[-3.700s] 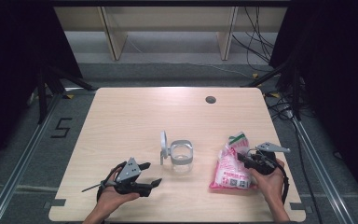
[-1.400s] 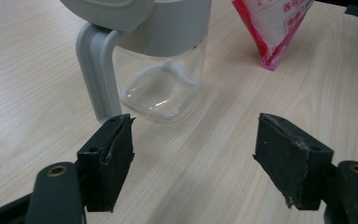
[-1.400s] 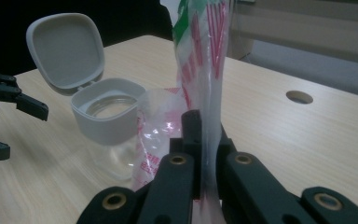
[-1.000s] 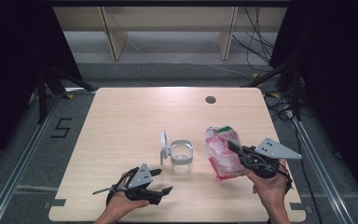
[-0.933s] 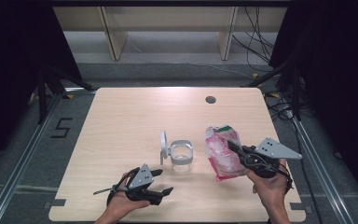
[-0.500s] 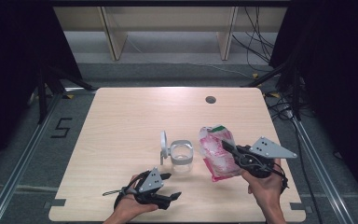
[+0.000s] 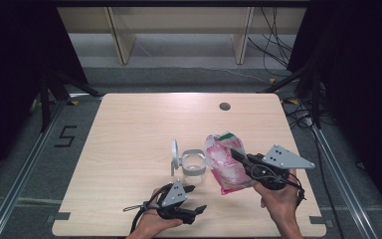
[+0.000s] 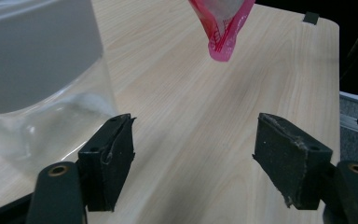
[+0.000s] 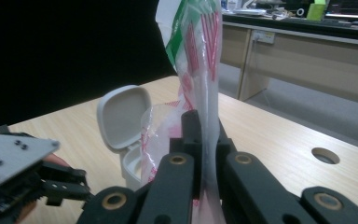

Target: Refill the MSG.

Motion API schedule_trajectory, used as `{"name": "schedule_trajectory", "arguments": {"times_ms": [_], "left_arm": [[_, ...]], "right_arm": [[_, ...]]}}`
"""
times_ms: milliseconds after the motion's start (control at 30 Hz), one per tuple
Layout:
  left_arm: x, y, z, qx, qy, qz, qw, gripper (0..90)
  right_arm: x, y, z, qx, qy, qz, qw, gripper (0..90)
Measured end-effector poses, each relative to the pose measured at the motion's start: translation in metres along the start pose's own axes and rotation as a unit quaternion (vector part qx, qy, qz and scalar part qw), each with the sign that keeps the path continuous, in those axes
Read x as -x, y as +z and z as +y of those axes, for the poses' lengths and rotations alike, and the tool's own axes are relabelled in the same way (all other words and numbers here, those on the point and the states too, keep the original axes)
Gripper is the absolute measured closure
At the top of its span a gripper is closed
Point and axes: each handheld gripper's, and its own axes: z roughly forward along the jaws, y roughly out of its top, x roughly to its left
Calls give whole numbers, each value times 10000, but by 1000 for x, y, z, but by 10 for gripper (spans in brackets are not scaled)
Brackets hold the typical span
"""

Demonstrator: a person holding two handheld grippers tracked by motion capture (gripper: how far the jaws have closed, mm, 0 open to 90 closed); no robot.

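Note:
A clear plastic jar (image 7: 194, 167) stands mid-table with its hinged white lid (image 7: 174, 156) flipped open to the left. My right gripper (image 7: 235, 153) is shut on a pink and white bag (image 7: 225, 165) with a green top edge, held up just right of the jar. In the right gripper view the jaws pinch the bag (image 9: 199, 70) upright, with the jar's lid (image 9: 123, 116) behind. My left gripper (image 7: 198, 198) is open near the front edge, just in front of the jar. Between its pads (image 8: 112, 156) is bare table, with the jar (image 8: 37, 84) at left and the bag's corner (image 8: 223, 32) above.
The wooden table (image 7: 129, 129) has a round cable hole (image 7: 224, 106) at the back right. Cables trail on the floor at the right, and shelving legs stand beyond the far edge.
My left gripper has slid right along the front edge to just in front of the jar. My right gripper has lifted the bag off the table and brought it left, next to the jar.

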Motion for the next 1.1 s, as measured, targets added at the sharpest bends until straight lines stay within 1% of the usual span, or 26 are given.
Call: {"name": "schedule_trajectory", "arguments": {"times_ms": [33, 133, 167, 200, 267, 300, 333, 367, 400, 433, 467, 500, 533, 567, 600, 633, 667, 733, 800, 833, 867, 900, 933, 967, 1033, 1100], "left_arm": [[2, 3, 1, 51, -12, 32, 10000, 277], [4, 6, 2, 61, 24, 48, 10000, 278], [4, 8, 3, 76, 1, -34, 10000, 278], [6, 10, 4, 73, -27, -34, 10000, 278], [7, 13, 5, 96, 28, -66, 9999, 280], [10, 15, 7, 115, 32, 37, 9999, 279], [10, 15, 7, 115, 32, 37, 9999, 279], [11, 16, 9, 123, 71, 33, 9999, 280], [13, 17, 10, 180, 62, 39, 9998, 280], [14, 18, 12, 198, 45, 20, 9998, 286], [14, 19, 13, 178, 61, 10, 9998, 305], [14, 20, 14, 171, 28, -48, 9998, 311], [16, 22, 15, 239, -7, 0, 9997, 311], [15, 24, 16, 130, 167, 12, 9998, 317], [15, 24, 16, 130, 167, 12, 9998, 321], [18, 26, 17, 130, 171, 85, 9997, 333], [18, 28, 17, 133, 196, 12, 9997, 333], [22, 31, 18, 175, 222, 32, 9996, 384], [24, 31, 18, 207, 289, 95, 9993, 427], [24, 32, 19, 236, 305, 137, 9992, 450], [24, 32, 18, 305, 284, 122, 9991, 489], [23, 33, 19, 352, 339, 106, 9987, 536], [23, 33, 19, 326, 387, 185, 9985, 565], [23, 33, 19, 318, 411, 178, 9985, 600], [23, 34, 20, 302, 480, 170, 9982, 635], [23, 35, 20, 334, 501, 238, 9979, 679]], "right_arm": [[-2, 1, 1, 18, -83, 81, 9999, 900], [-5, 2, 2, 24, -59, 86, 9999, 900], [-5, 3, 2, 74, -127, 80, 9999, 900], [-8, 4, 2, 47, -44, 226, 9997, 900], [-9, 4, 2, 21, -120, 163, 9998, 900], [-10, 5, 3, 52, -159, 163, 9997, 900], [-10, 5, 3, 52, -159, 163, 9997, 900], [-12, 6, 3, 84, -125, 243, 9996, 900], [-12, 6, 3, 84, -125, 243, 9996, 900], [-14, 5, 3, -37, -72, 237, 9997, 900], [-15, 6, 4, 12, -109, 224, 9997, 900], [-14, 8, 4, 83, -270, 256, 9993, 900], [-16, 9, 4, 85, -187, 221, 9995, 900], [-19, 8, 4, -44, -119, 300, 9995, 900], [-19, 8, 4, -44, -119, 300, 9995, 900], [-17, 10, 5, 69, -239, 326, 9992, 900], [-17, 10, 5, 69, -239, 326, 9992, 900], [-21, 10, 5, 0, -100, 375, 9992, 900], [-20, 11, 5, 99, -226, 349, 9991, 900], [-21, 11, 5, 96, -221, 353, 9991, 900], [-21, 11, 6, 91, -225, 330, 9992, 900], [-20, 11, 6, 133, -270, 332, 9990, 900], [-20, 11, 6, 136, -277, 326, 9990, 900], [-21, 11, 6, 95, -187, 399, 9990, 900], [-21, 11, 6, 114, -223, 365, 9990, 900], [-21, 12, 6, 115, -205, 387, 9990, 900]]}}
